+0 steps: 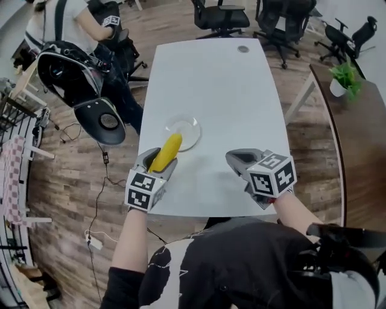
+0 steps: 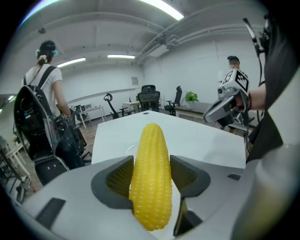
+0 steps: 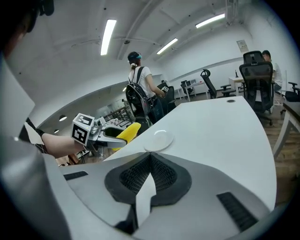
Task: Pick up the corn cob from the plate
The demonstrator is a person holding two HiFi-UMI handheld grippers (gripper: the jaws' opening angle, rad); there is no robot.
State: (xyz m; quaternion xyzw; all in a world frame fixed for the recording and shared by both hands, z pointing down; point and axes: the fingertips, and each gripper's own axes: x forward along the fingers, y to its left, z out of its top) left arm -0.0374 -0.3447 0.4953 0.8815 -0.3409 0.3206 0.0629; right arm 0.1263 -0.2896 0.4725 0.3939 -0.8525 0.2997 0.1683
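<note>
My left gripper (image 1: 158, 164) is shut on the yellow corn cob (image 1: 166, 152), which juts forward from between its jaws. In the left gripper view the corn cob (image 2: 150, 178) stands between the two dark pads, held above the white table (image 2: 197, 136). The clear glass plate (image 1: 184, 132) lies just beyond the cob's tip and holds nothing. My right gripper (image 1: 236, 159) is shut with nothing in it, over the table to the right of the plate. In the right gripper view the plate (image 3: 158, 140) and the left gripper (image 3: 107, 134) with the corn cob (image 3: 128, 132) show at the left.
The white table (image 1: 223, 90) has a small round grommet (image 1: 243, 49) at its far end. A person with a backpack (image 1: 66, 69) stands at the table's left. Office chairs (image 1: 220, 15) stand at the far end, and a wooden desk with a potted plant (image 1: 345, 78) is at the right.
</note>
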